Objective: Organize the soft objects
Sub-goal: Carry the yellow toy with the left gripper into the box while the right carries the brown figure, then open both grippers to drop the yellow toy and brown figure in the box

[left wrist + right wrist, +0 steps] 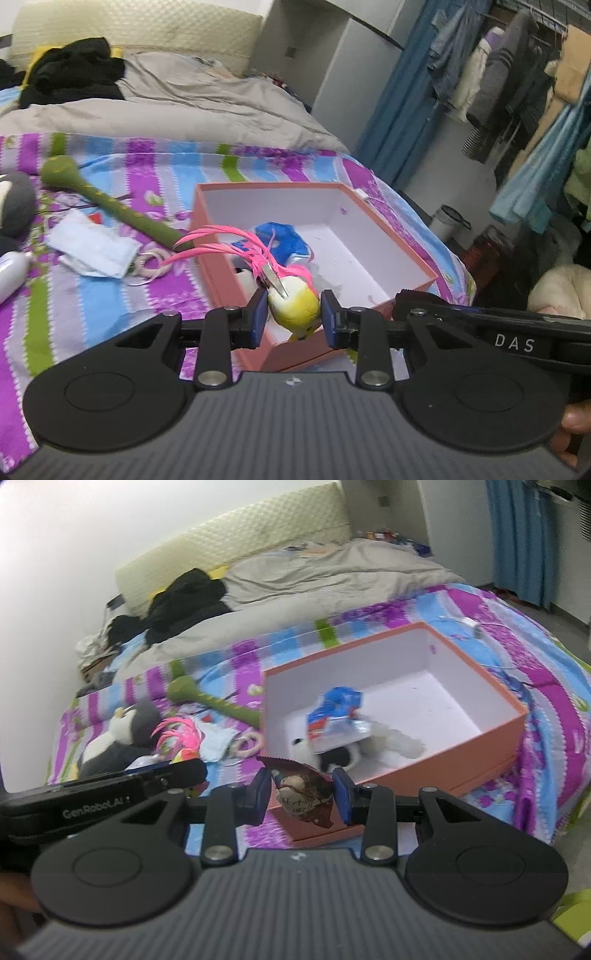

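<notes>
My left gripper [293,319] is shut on a yellow-and-white toy bird [293,304] with long pink feathers, held over the near left corner of an open orange box [218,266]. A blue plush toy [284,242] lies inside the box. My right gripper [303,795] is shut on a brown printed snack packet [306,797], just in front of the same orange box [491,734]. In that box lie the blue toy [338,710] and a black-and-white plush [332,757]. The left gripper with the pink-feathered bird [179,738] shows at the left of the right wrist view.
On the striped bedspread [110,295] left of the box lie a green stick-shaped plush [110,199], a white cloth [92,249], a grey plush penguin [125,734] and a white bottle [11,273]. Grey duvet and black clothes sit farther back. Hanging clothes [517,85] stand right of the bed.
</notes>
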A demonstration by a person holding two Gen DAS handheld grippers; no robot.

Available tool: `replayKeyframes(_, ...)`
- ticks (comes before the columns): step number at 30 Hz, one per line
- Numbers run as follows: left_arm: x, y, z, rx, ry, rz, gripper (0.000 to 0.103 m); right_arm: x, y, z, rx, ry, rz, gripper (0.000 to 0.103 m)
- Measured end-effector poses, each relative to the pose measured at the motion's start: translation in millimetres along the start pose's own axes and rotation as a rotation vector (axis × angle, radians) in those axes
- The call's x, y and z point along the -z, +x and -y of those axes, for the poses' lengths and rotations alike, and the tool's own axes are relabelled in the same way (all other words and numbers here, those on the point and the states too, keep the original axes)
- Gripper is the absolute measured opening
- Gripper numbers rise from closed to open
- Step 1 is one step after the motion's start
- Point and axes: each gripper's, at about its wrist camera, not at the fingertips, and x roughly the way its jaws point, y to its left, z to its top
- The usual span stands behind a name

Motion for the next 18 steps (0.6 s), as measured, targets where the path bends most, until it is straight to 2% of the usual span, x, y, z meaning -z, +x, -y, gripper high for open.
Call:
replayKeyframes(9,-25,79,15,0.012,0.006,-0.086,0.036,-21,40,47,0.033,0.043,-0.046,0.04)
replayKeyframes(18,-37,153,16,0.013,-0.012,-0.184,0.036,-44,90,81,0.072,0.052,-0.092,0.04)
